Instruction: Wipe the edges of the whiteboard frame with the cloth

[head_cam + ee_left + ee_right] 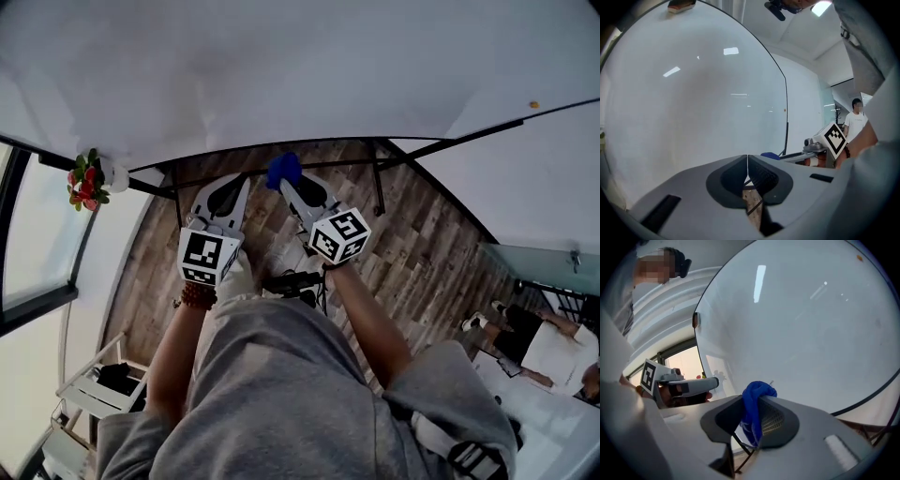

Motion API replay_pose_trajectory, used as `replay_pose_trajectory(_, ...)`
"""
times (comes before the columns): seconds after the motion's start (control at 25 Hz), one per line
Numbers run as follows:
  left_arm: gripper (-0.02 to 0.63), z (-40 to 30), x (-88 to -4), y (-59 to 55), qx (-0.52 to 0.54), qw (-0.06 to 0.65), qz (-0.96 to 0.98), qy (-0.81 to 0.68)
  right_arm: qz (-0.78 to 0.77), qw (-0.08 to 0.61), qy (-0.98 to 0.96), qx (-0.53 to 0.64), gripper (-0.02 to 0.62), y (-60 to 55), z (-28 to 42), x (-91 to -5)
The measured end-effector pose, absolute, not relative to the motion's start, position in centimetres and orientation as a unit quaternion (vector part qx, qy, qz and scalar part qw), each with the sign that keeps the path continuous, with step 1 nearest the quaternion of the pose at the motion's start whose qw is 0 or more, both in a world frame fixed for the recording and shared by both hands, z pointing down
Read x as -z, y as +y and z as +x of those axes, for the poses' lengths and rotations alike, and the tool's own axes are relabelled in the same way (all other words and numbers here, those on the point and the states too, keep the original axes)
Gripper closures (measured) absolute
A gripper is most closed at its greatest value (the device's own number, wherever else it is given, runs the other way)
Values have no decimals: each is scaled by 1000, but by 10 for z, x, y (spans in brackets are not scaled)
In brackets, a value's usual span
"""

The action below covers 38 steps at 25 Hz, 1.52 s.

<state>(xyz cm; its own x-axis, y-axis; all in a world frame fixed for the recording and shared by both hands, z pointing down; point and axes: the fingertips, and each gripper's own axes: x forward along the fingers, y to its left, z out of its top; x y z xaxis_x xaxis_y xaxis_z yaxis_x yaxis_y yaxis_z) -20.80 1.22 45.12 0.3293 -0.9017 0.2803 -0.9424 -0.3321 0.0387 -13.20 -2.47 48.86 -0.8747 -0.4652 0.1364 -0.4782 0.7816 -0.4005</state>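
The big white whiteboard [281, 75] fills the upper part of the head view, with its thin black frame [450, 138] running along its lower edge. Both tools are raised toward that lower edge. The right claw [751, 400] is pinching a small bunched blue cloth [759, 390]. A wad of fabric stands proud of the tips, and a loose tail hangs down between the ribbed pads. Held this way, soft cloth rather than hard plastic should meet the frame, which suits rubbing along a narrow strip.

In the head view the cloth sits right at the whiteboard's bottom edge, roughly at its middle. Whether it actually presses on the black strip cannot be told from any view. By my reading the wipe is at or near its working position, and much of the frame lies to either side of the cloth.

The left claw [747, 161] is pressed together, tip against tip, with nothing between the jaws. It points at the whiteboard just beside the right one, probably parked there idle so it keeps clear of the wiping path.

Below the whiteboard is a brown wood-plank floor [422, 253]. A small sprig of red flowers [84, 183] hangs at the whiteboard's lower left corner.
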Motion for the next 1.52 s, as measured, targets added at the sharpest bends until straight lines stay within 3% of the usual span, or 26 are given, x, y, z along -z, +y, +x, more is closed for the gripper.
replay_pose_trajectory(0.84,594,-8,-329,-30,-35,-32,829,-557,444,-57,-892,69,508,-25,84,-301)
replay_pose_trajectory(1.16,594,16,-312,-22,-20,-44,828,-559,490,-92,-859,112,508,-5,111,-257)
replay_pose_trajectory(1.52,594,25,-320,7,-22,-53,821,-568,502,-76,-851,134,508,33,110,-269)
